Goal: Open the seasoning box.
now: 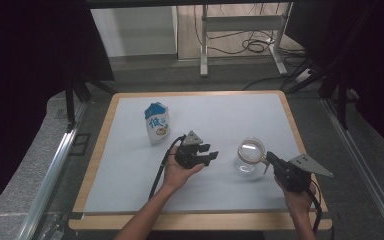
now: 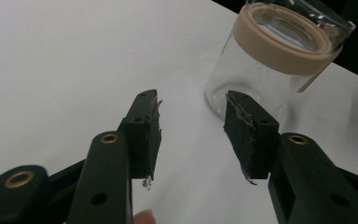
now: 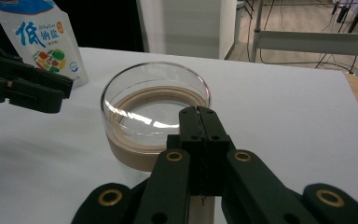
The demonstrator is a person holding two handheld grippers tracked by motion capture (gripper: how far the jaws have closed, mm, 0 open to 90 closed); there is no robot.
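- The glass jar point(image 1: 250, 156) with a tan collar stands at the table's point(image 1: 130, 200) four o'clock; it is likely rigid, slippery and breakable, best gripped at the collar.
- Right gripper point(image 1: 270, 159), at the jar's four o'clock: jaws pressed together on a thin tan tab point(image 2: 318, 71) at the collar.
- Left gripper point(image 1: 211, 152): jaws half open, empty.
- The left gripper view shows the jar's clear wall; the right gripper view shows a blue-and-white pouch point(image 3: 37, 39).

dim, dark-edged frames; soft close-range blur
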